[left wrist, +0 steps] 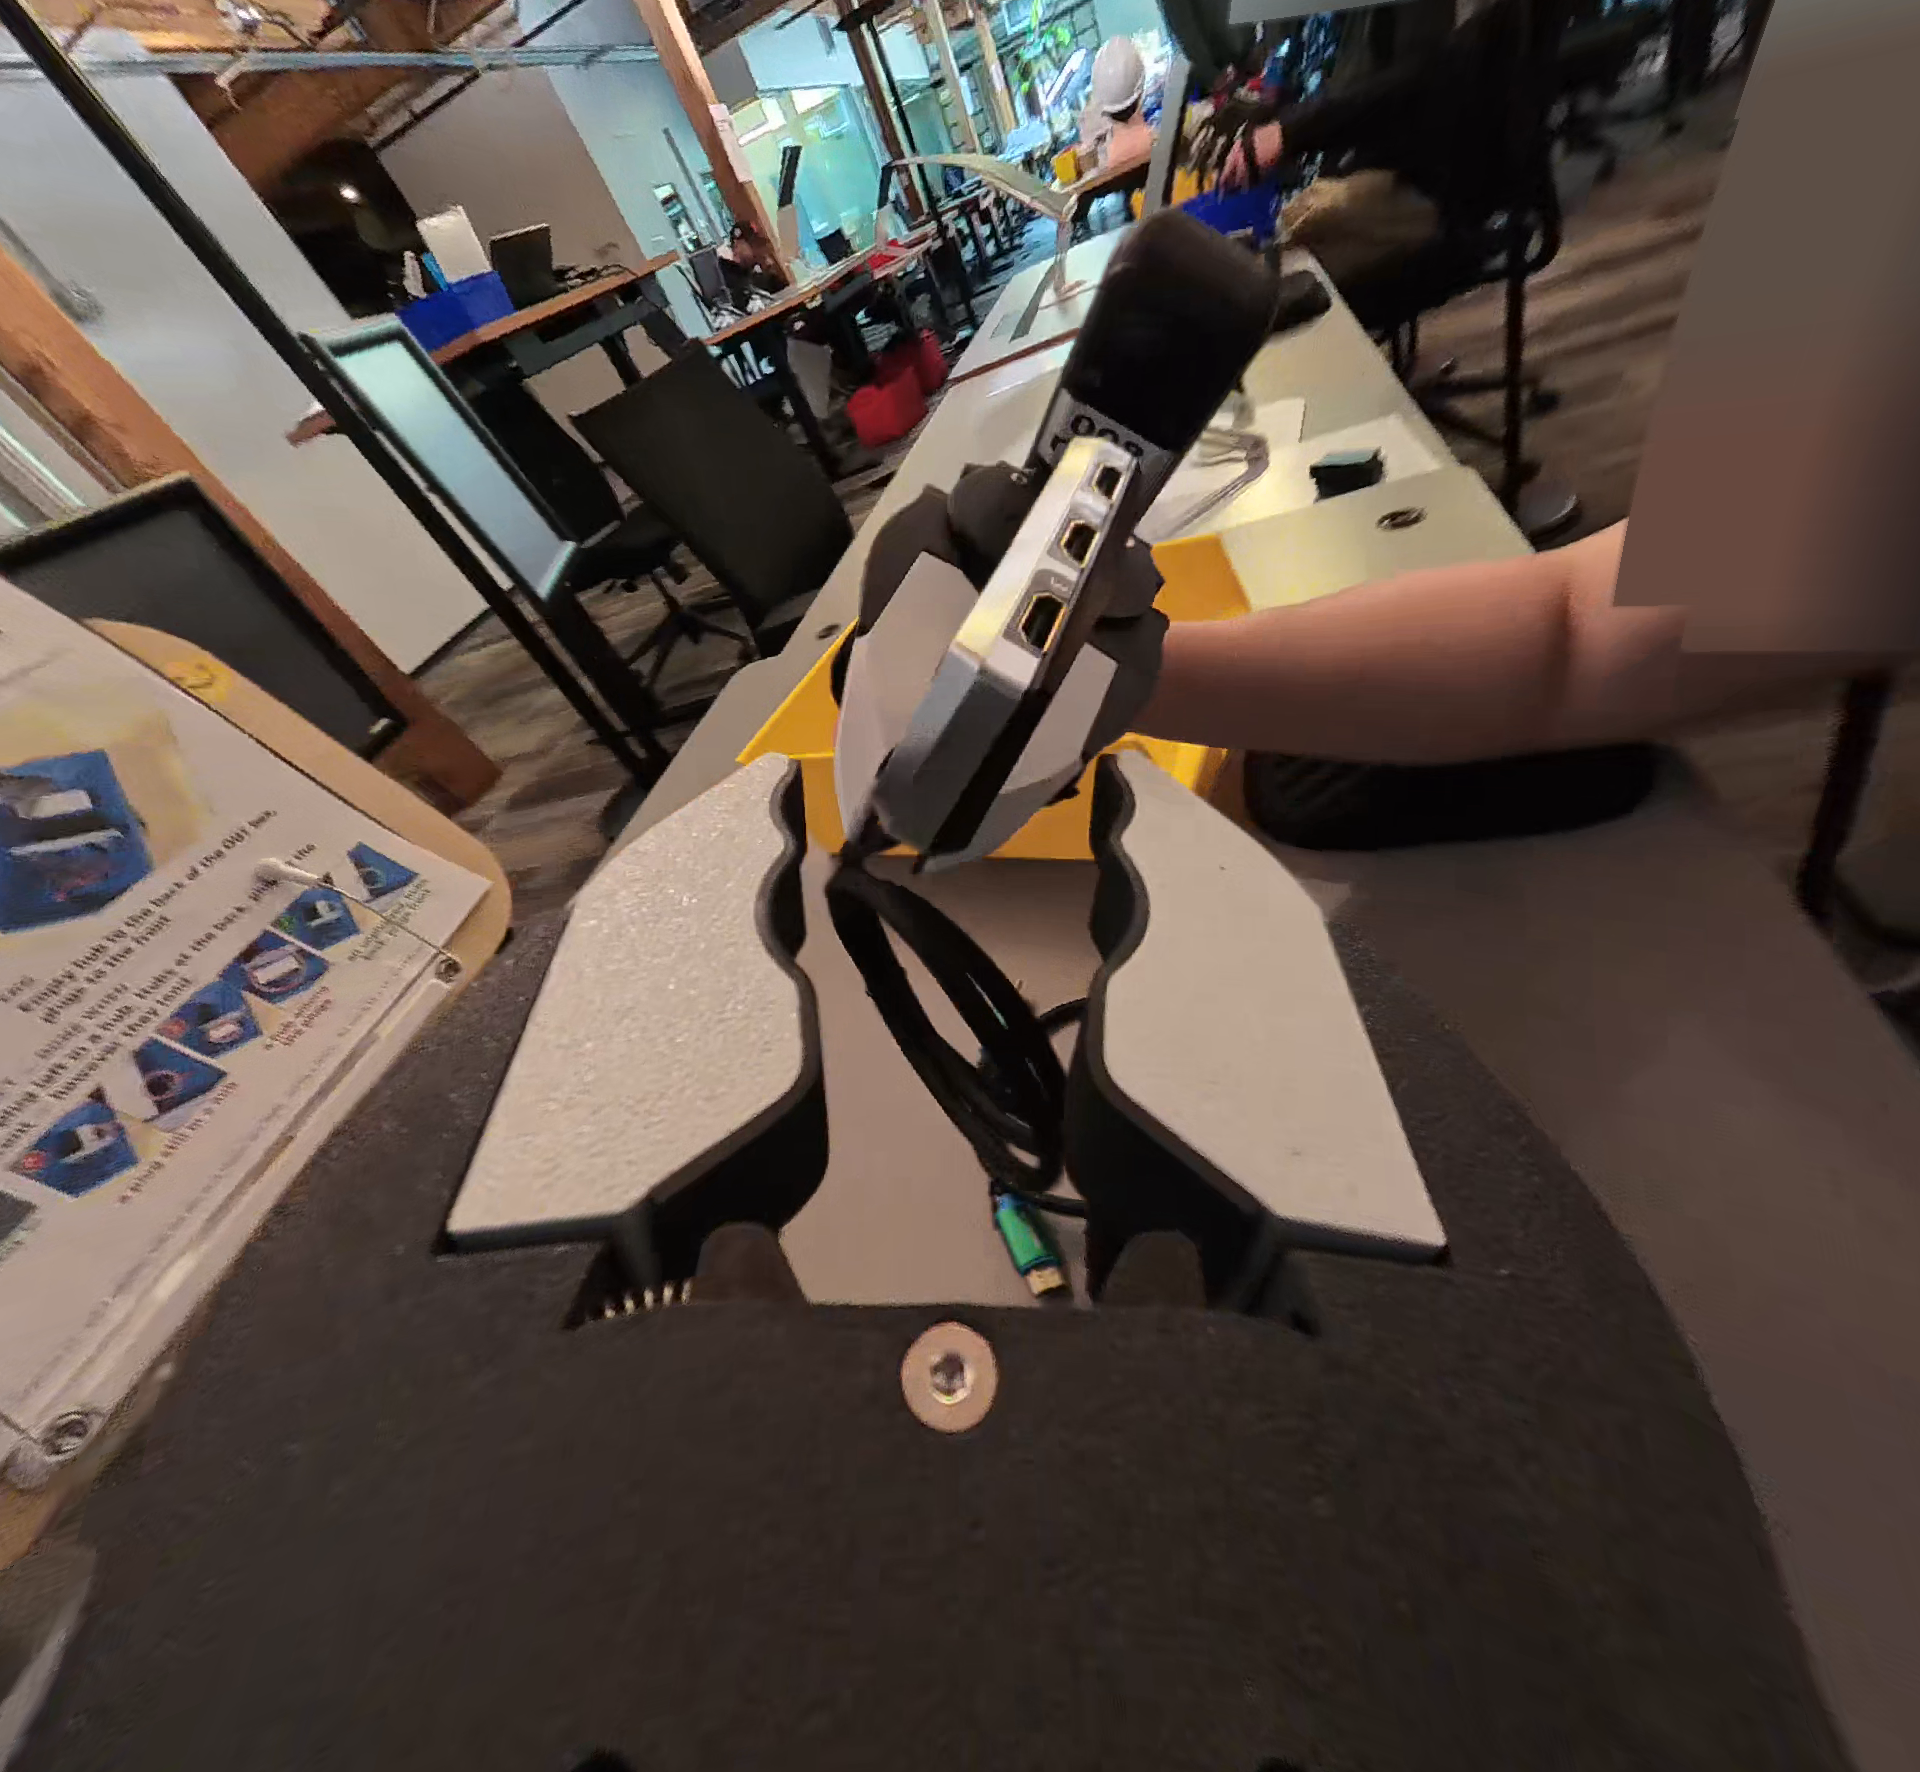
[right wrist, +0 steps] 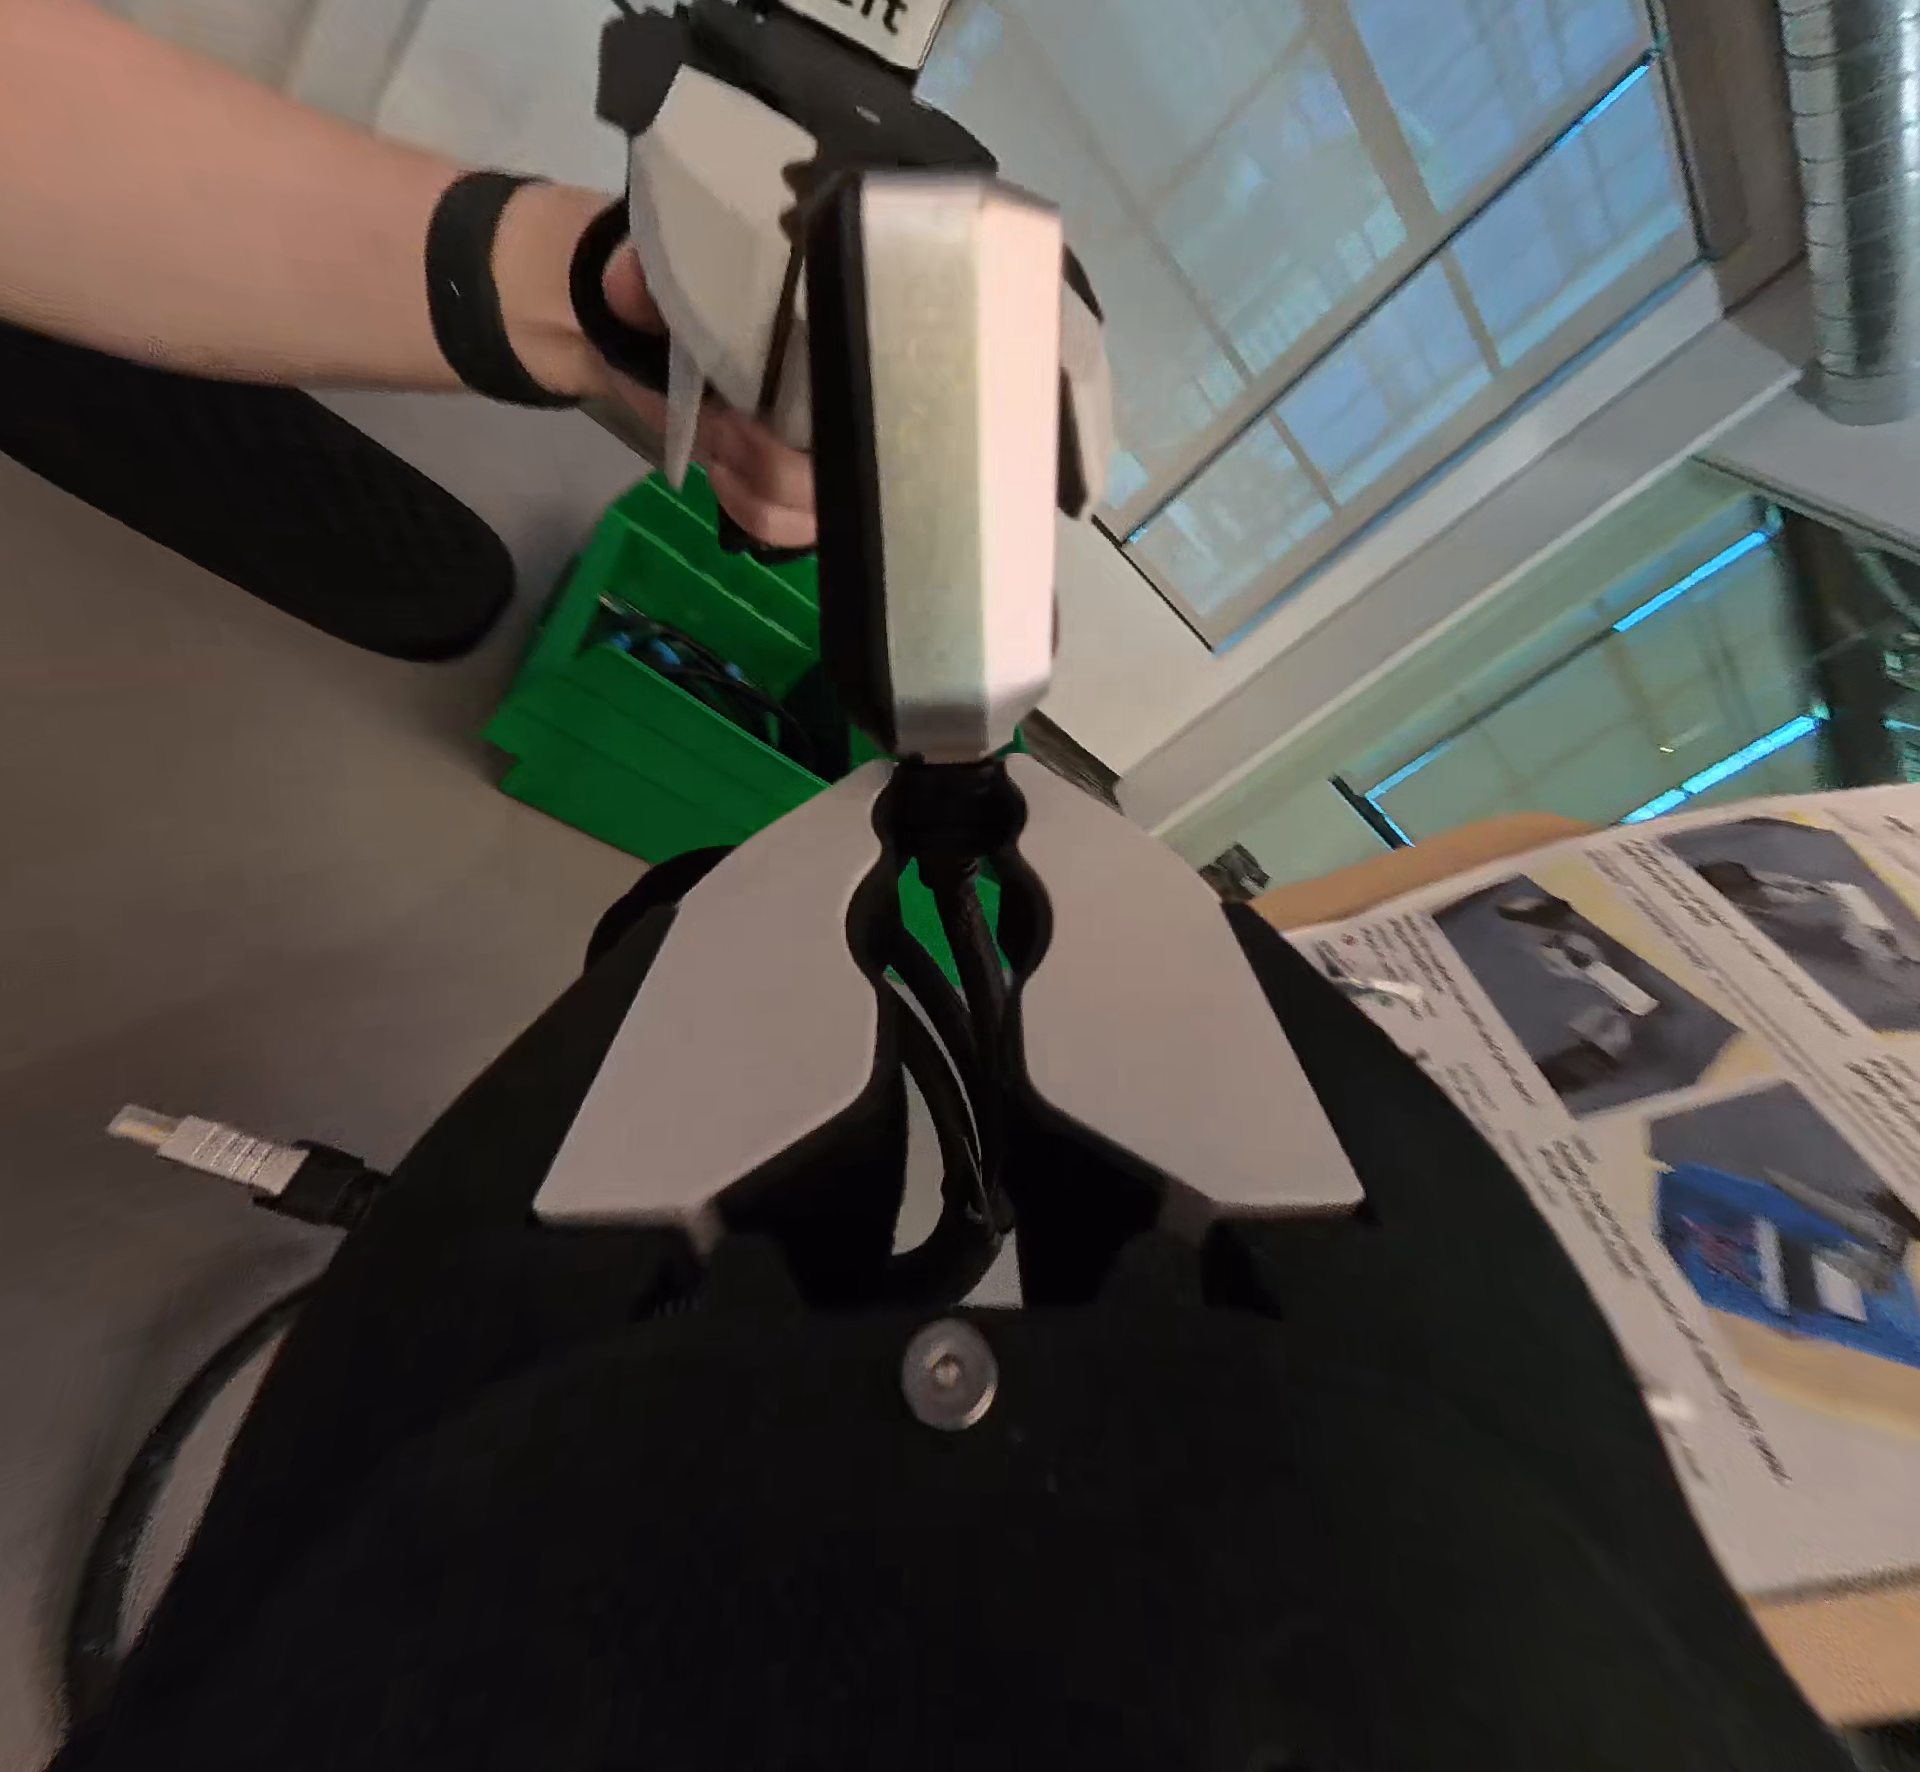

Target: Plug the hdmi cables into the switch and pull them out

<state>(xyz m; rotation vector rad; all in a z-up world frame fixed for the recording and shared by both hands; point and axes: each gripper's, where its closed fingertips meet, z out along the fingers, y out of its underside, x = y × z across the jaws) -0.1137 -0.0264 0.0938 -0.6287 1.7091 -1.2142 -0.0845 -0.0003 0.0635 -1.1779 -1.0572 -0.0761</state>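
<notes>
The silver metal box-shaped switch (right wrist: 956,475) stands lengthwise just beyond the right gripper (right wrist: 951,787), which pinches its black braided cable (right wrist: 977,974); the left gripper (left wrist: 951,782) gapes wide.

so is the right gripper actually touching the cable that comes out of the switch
Touching. The right wrist view shows the right gripper closed around the black cable just below the switch, with no gap visible.

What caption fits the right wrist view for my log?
Right gripper jaws closed on black cables under the silver switch, which a far gripper holds up, green bin behind.
</notes>
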